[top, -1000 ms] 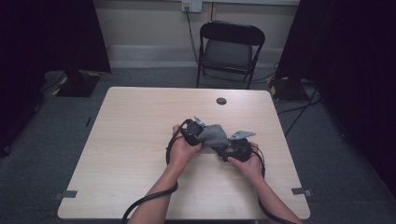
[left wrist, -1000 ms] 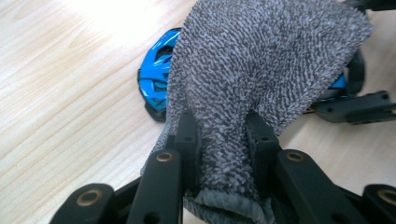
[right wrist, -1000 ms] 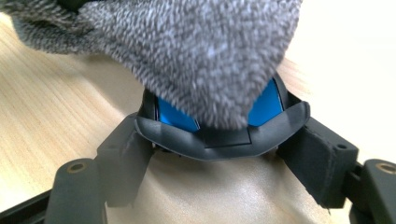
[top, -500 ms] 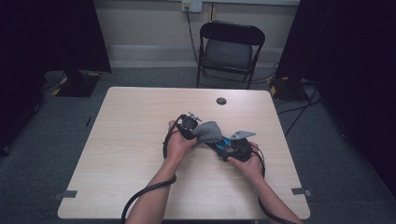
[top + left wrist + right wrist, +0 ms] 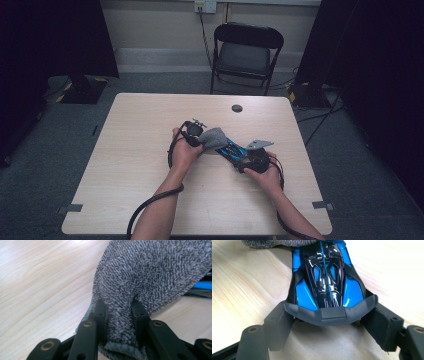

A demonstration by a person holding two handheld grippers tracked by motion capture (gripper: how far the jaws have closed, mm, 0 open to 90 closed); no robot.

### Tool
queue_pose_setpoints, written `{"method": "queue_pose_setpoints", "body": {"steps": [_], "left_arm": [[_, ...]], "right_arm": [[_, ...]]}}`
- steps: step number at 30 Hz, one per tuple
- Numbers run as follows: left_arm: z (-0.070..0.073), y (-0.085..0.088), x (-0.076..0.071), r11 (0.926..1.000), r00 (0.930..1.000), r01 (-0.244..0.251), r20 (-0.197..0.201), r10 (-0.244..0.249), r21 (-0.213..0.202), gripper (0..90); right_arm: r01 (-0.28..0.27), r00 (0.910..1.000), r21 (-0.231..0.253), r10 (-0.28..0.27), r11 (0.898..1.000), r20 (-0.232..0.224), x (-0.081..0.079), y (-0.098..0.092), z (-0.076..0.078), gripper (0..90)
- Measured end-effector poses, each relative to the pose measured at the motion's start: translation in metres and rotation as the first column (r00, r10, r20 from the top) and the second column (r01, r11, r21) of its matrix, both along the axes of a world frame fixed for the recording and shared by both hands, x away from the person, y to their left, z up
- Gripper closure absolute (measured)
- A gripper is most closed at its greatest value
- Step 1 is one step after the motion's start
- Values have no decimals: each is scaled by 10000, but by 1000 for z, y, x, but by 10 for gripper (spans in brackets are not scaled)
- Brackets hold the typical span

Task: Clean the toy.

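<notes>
A blue and black toy car [image 5: 324,277] sits between the jaws of my right gripper [image 5: 329,315], whose pads press on its sides near the dark bumper. In the high view the car [image 5: 231,148] lies just above the table's middle, with the right gripper [image 5: 241,156] at its near right end. My left gripper [image 5: 118,305] is shut on a fold of a grey terry cloth [image 5: 150,272]. The cloth [image 5: 215,137] drapes over the car's far end, and the left gripper [image 5: 202,137] stands at its left. A strip of the car's blue [image 5: 203,285] peeks out under the cloth.
The light wooden table [image 5: 130,165] carries a small dark disc [image 5: 237,108] near its far edge. A black folding chair [image 5: 247,55] stands behind the table. Cables trail from both grippers off the near edge.
My left gripper has slid up and to the left with the cloth, uncovering more of the blue car. The right gripper and the car have kept still.
</notes>
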State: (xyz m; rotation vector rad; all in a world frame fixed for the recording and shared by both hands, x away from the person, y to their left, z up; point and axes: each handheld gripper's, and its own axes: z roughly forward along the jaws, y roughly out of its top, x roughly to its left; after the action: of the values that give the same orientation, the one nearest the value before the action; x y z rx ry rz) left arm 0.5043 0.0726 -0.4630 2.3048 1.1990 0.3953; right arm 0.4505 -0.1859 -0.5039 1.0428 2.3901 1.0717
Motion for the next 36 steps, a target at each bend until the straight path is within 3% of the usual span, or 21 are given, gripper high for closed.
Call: {"method": "queue_pose_setpoints", "body": {"steps": [7,22,31,36], "left_arm": [[-3,10,3,9996,9997,-255,-68,254,-118,711],[-3,35,-2,9967,9978,-651,117,646,476,711],[-3,55,-7,9943,9947,-1020,137,1016,315,711],[0,72,-13,9914,9912,-1310,190,1310,-33,711]], "right_arm": [[-12,10000,-1,12,10000,4,0,0,0,262],[-17,10000,2,17,10000,-3,0,0,0,262],[-33,10000,-3,33,10000,15,1,0,0,262],[-39,10000,-8,39,10000,14,1,0,0,262]]}}
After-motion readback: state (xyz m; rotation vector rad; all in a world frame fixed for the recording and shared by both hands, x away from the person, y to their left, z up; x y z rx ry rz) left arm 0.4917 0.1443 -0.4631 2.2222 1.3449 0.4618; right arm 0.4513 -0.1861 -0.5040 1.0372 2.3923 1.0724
